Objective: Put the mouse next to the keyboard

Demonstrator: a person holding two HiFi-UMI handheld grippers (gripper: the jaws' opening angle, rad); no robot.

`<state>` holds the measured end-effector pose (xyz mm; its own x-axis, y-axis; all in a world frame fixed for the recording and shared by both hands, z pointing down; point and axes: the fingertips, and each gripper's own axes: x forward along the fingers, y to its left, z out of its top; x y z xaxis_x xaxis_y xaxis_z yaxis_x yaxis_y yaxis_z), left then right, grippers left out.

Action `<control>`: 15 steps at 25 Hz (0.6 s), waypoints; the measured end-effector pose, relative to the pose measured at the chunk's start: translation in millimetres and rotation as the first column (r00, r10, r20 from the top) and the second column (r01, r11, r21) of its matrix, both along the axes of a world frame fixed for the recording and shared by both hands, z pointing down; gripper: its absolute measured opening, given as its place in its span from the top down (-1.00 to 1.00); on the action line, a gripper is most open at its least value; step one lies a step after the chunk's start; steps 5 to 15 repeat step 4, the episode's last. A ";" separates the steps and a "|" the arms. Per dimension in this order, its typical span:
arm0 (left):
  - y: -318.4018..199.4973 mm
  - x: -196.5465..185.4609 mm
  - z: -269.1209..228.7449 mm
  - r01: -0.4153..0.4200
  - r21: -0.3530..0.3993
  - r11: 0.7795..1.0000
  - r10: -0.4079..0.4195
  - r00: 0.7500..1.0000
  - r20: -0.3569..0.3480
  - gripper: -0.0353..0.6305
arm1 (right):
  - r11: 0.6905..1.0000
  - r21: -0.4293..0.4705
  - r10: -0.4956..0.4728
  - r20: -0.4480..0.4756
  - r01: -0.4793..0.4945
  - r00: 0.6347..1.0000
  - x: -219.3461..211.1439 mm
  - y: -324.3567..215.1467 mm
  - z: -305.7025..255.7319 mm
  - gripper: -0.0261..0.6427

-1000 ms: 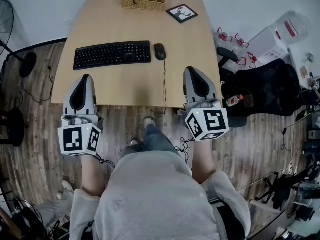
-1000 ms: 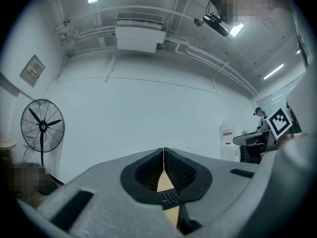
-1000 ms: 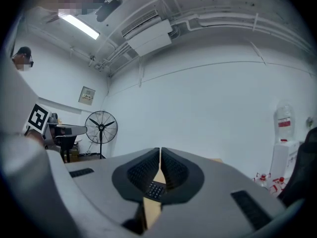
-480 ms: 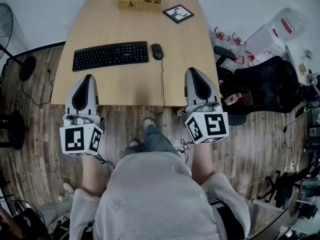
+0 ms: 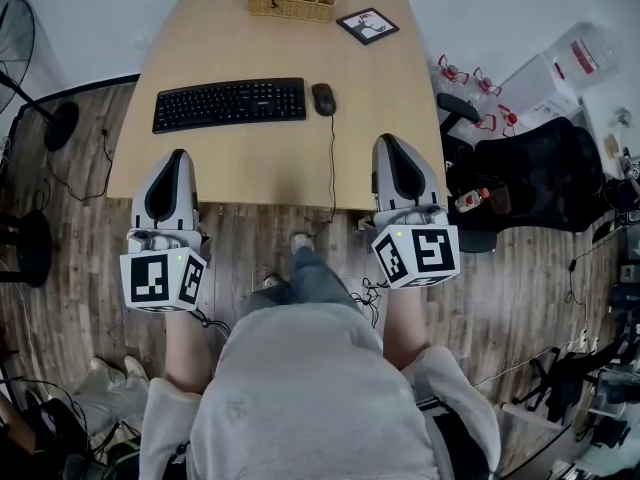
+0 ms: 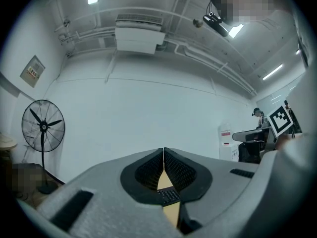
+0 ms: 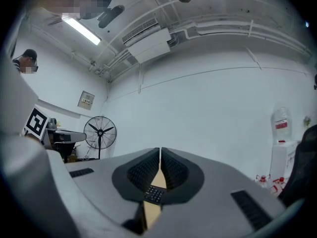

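Note:
A black keyboard (image 5: 230,104) lies on the light wooden table (image 5: 270,168), left of centre. The black wired mouse (image 5: 323,99) sits just off the keyboard's right end, a small gap between them. My left gripper (image 5: 177,155) hangs over the table's near left edge, shut and holding nothing. My right gripper (image 5: 388,140) hangs over the near right edge, also shut and empty. In the left gripper view the jaws meet at the left gripper (image 6: 163,150) tip, and a strip of keyboard (image 6: 168,196) shows below them. The right gripper (image 7: 160,150) view shows the same, with keyboard (image 7: 155,194) keys below.
A wicker basket (image 5: 290,0) and a small framed picture (image 5: 367,25) stand at the table's far edge. The mouse cable (image 5: 332,168) runs over the near edge to the floor. A black office chair (image 5: 540,168) is at the right, a standing fan (image 5: 15,38) at the left.
The head view has swung slightly left and then back. Both grippers stay at the table's near edge, and the mouse and keyboard lie as before.

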<state>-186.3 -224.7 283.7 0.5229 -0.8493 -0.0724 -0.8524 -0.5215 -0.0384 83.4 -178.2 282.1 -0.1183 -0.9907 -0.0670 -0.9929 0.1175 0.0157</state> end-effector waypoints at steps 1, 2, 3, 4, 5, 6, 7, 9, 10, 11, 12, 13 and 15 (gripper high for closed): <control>0.4 -1.2 0.0 0.001 0.000 1.000 -0.001 1.000 0.000 0.86 | 1.000 0.001 -0.002 0.001 0.002 1.000 -1.3 0.0 -0.4 0.88; 0.7 -2.3 -0.1 0.003 -0.001 1.000 -0.003 1.000 0.000 0.86 | 1.000 0.002 -0.003 0.002 0.003 1.000 -2.5 0.1 -1.0 0.88; 1.0 -3.3 -0.1 0.004 -0.001 1.000 -0.004 1.000 0.000 0.86 | 1.000 0.002 -0.004 0.003 0.004 1.000 -3.6 0.2 -1.5 0.88; 1.3 -4.3 0.0 0.006 -0.002 1.000 -0.006 1.000 0.000 0.86 | 1.000 0.003 -0.005 0.004 0.005 1.000 -4.6 0.3 -2.1 0.88; 1.3 -4.3 0.0 0.006 -0.002 1.000 -0.006 1.000 0.000 0.86 | 1.000 0.003 -0.005 0.004 0.005 1.000 -4.6 0.3 -2.1 0.88; 1.3 -4.3 0.0 0.006 -0.002 1.000 -0.006 1.000 0.000 0.86 | 1.000 0.003 -0.005 0.004 0.005 1.000 -4.6 0.3 -2.1 0.88; 1.3 -4.3 0.0 0.006 -0.002 1.000 -0.006 1.000 0.000 0.86 | 1.000 0.003 -0.005 0.004 0.005 1.000 -4.6 0.3 -2.1 0.88; 1.3 -4.3 0.0 0.006 -0.002 1.000 -0.006 1.000 0.000 0.86 | 1.000 0.003 -0.005 0.004 0.005 1.000 -4.6 0.3 -2.1 0.88; 1.3 -4.3 0.0 0.006 -0.002 1.000 -0.006 1.000 0.000 0.86 | 1.000 0.003 -0.005 0.004 0.005 1.000 -4.6 0.3 -2.1 0.88; 1.3 -4.3 0.0 0.006 -0.002 1.000 -0.006 1.000 0.000 0.86 | 1.000 0.003 -0.005 0.004 0.005 1.000 -4.6 0.3 -2.1 0.88; 1.3 -4.3 0.0 0.006 -0.002 1.000 -0.006 1.000 0.000 0.86 | 1.000 0.003 -0.005 0.004 0.005 1.000 -4.6 0.3 -2.1 0.88; 1.3 -4.3 0.0 0.006 -0.002 1.000 -0.006 1.000 0.000 0.86 | 1.000 0.003 -0.005 0.004 0.005 1.000 -4.6 0.3 -2.1 0.88; 1.3 -4.3 0.0 0.006 -0.002 1.000 -0.006 1.000 0.000 0.86 | 1.000 0.003 -0.005 0.004 0.005 1.000 -4.6 0.3 -2.1 0.88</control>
